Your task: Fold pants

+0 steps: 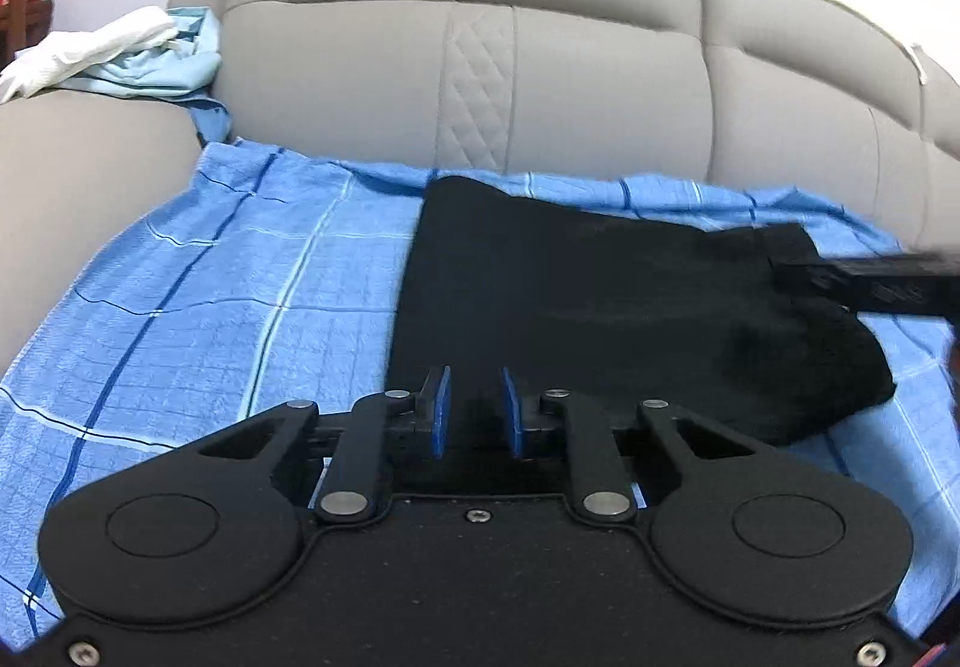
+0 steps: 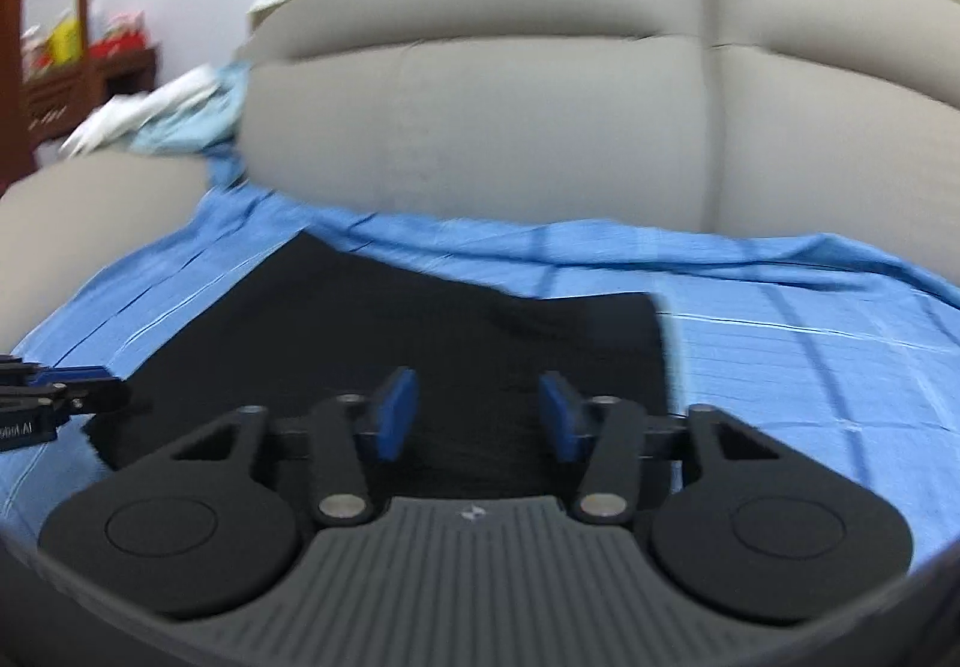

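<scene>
The black pants (image 1: 600,307) look soft, light and floppy. Grab the near edge.

The left hand-held gripper (image 1: 476,406) is nearly closed over that edge, but I cannot tell if it pinches. The right hand-held gripper (image 2: 478,415) is half open, holding nothing.

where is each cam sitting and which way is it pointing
Left wrist: sits on the left gripper, looking forward and down over the black pants on the blue checked sheet toward the grey sofa back; the right gripper enters at the right edge.
Right wrist: sits on the right gripper, facing the same way; the left gripper shows at the left edge.
Shared: pants, sheet, sofa back, crumpled cloths on the armrest.
</scene>
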